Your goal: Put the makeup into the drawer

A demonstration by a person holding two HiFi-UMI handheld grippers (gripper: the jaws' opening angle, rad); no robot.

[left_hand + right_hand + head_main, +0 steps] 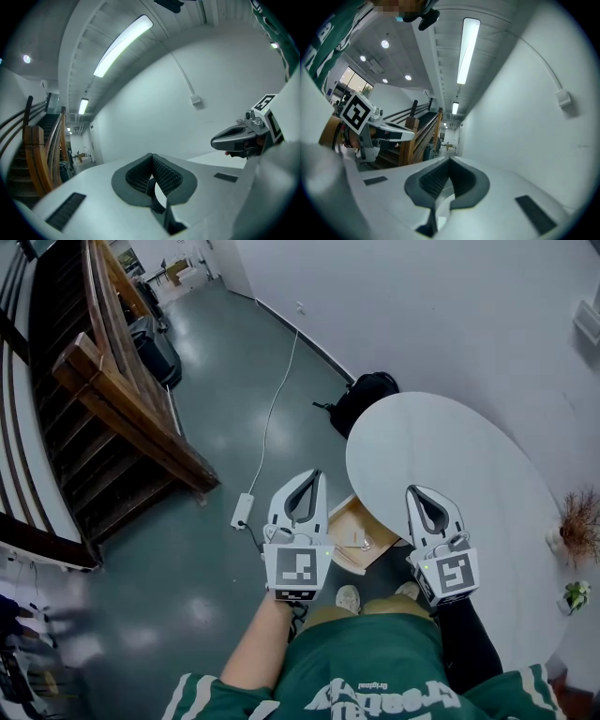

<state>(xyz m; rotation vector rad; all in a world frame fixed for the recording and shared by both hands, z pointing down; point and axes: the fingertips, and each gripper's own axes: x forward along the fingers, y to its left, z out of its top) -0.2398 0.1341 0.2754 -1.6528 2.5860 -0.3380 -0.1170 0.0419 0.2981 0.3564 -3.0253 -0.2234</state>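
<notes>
Both grippers were held level above the person's lap, side by side and well apart.

- The left gripper (316,475) was seen with its jaws brought together. In the left gripper view (151,156) the ribbed pads met at the tip with nothing between them.
- The right gripper (413,490) was likewise closed and empty, its pads pressed together in the right gripper view (450,160).
- A white oval table (450,456) was recorded ahead and to the right. The right gripper was seen over its near edge.
- A wooden drawer (341,523) was seen pulled open beneath the table's near left edge, in the gap between the two grippers.
- A small pale item (360,540) lay inside the drawer. It was too small for it to be told whether it was makeup.
- A black backpack (366,396) was noted on the floor by the wall, just beyond the table's far left edge.
- A white power strip (243,510) with its cable lay on the floor left of the drawer.
- A wooden staircase (103,399) was noted further left.
</notes>
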